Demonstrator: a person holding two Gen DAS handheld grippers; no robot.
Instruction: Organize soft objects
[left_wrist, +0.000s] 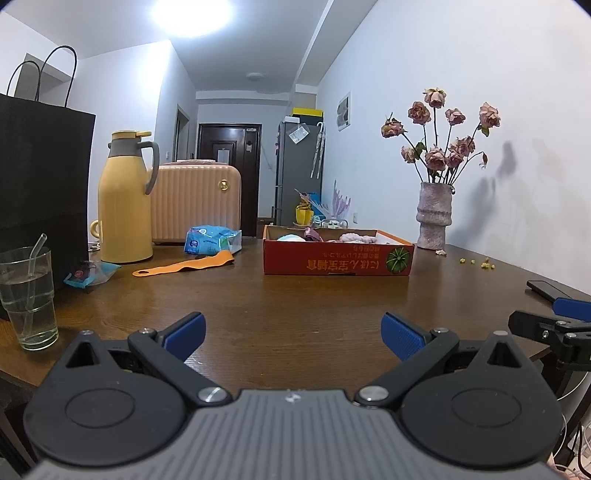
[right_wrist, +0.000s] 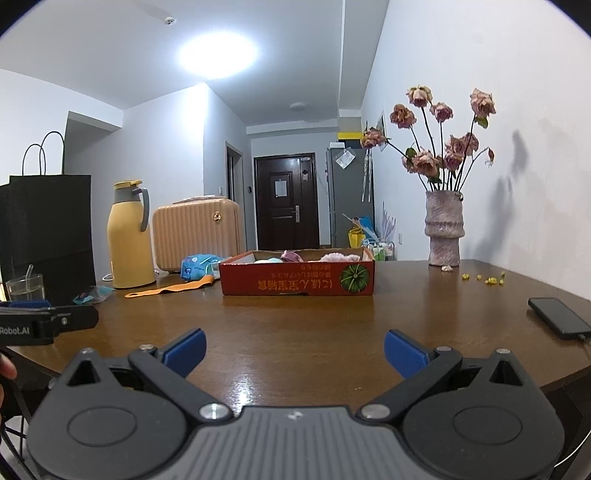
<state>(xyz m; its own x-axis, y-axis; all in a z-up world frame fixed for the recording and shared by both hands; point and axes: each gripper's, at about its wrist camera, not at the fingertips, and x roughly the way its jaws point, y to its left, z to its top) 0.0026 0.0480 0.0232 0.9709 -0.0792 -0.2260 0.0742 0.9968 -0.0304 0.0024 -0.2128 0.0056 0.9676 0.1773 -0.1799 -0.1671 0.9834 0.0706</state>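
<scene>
Fingers (left_wrist: 186, 334) on the left gripper (left_wrist: 293, 336) are sitting spread wide with nothing between them, hovering over the near edge of the counter (left_wrist: 295, 295). Right gripper (right_wrist: 294, 350) is doing the same: blue fingers (right_wrist: 404, 350) released, holding nothing, counter showing through the gap. Each gripper is showing up at the edge of the other's view, so they are side by side.

Soft objects (right_wrist: 338, 257) are lying inside the red cardboard box (right_wrist: 297, 280) at mid-counter, well apart from both grippers; pink, mauve and pale blue pieces are peeking over the rim, can't tell exactly what each is.

Counter is dark glossy wood, reflecting the ceiling light. On the left side: black paper bag (left_wrist: 40, 166), glass with a straw (left_wrist: 29, 295), yellow thermos jug (left_wrist: 123, 199), orange strap (left_wrist: 184, 266) lying flat, blue plastic packet (left_wrist: 210, 240). A peach suitcase (left_wrist: 195, 201) is standing behind the jug. On the right side: rough pink vase (right_wrist: 444, 232) of dried roses against the white wall, small yellow bits (right_wrist: 487, 278) scattered near it, black phone (right_wrist: 559, 321) near the right edge.

Room behind is running into a narrow hallway with a dark door (right_wrist: 286, 201) and a grey fridge (right_wrist: 349, 192).
</scene>
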